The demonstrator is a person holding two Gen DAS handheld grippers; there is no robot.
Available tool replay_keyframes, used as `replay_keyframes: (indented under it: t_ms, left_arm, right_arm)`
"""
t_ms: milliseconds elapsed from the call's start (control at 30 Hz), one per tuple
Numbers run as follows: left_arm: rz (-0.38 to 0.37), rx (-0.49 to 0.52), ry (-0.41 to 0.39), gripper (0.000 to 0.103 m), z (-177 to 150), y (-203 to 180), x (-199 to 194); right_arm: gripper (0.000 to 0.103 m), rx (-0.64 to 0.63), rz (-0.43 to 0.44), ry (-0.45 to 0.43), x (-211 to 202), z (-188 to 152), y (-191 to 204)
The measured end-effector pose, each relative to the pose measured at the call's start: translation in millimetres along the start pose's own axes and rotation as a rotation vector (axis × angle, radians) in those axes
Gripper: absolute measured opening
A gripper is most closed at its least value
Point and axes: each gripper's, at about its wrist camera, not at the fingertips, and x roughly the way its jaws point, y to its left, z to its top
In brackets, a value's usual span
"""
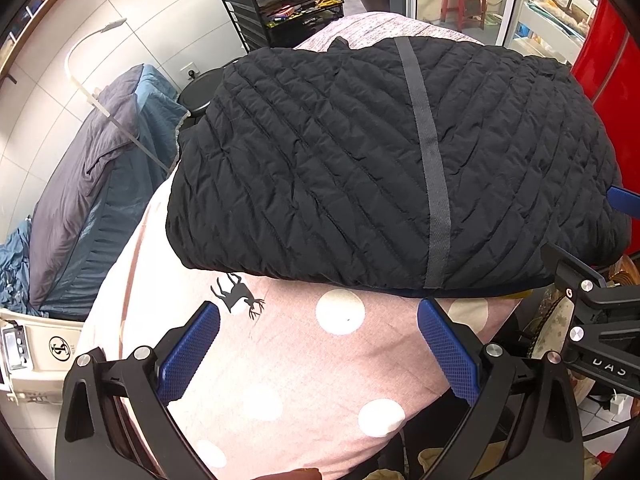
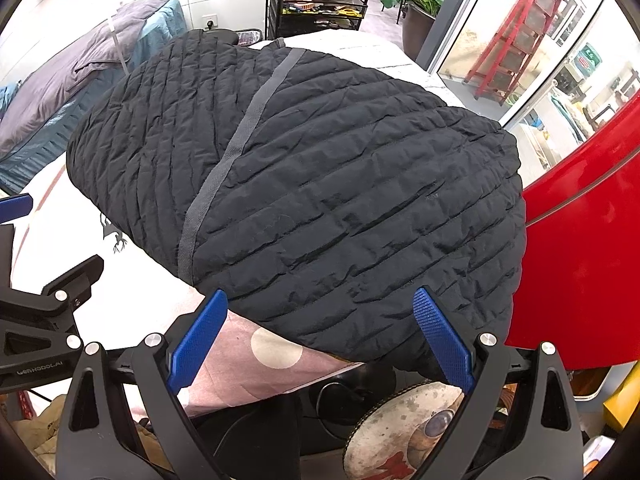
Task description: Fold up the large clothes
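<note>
A pink polka-dot sheet (image 1: 304, 364) with a deer print covers the desk, and a folded black quilted jacket (image 1: 360, 168) lies on top, a grey tape strip (image 1: 428, 152) running across it. The left tongs (image 1: 320, 344) and the right tongs (image 2: 320, 332) both stand wide, empty, near the jacket's near edge.

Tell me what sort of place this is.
Probably a lived-in workroom or studio: a black wire storage cart full of supplies, a grey-and-blue covered bed, and a red stepladder beyond glass doors.
</note>
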Motion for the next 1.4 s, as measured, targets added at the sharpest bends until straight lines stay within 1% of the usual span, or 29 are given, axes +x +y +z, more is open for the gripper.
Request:
replay_keyframes:
  t_ms: [933,1400]
  left_arm:
    - [0.003,-0.004,0.008,0.097,1.8,0.1,3.1]
    - [0.004,0.002,0.009,0.097,-4.1,-1.8,3.9]
  right_arm:
    - [0.093,-0.002,0.002,-0.005,0.3,1.5,-0.1]
    - [0.093,-0.009,0.004,-0.009,-0.6,5.1,-0.6]
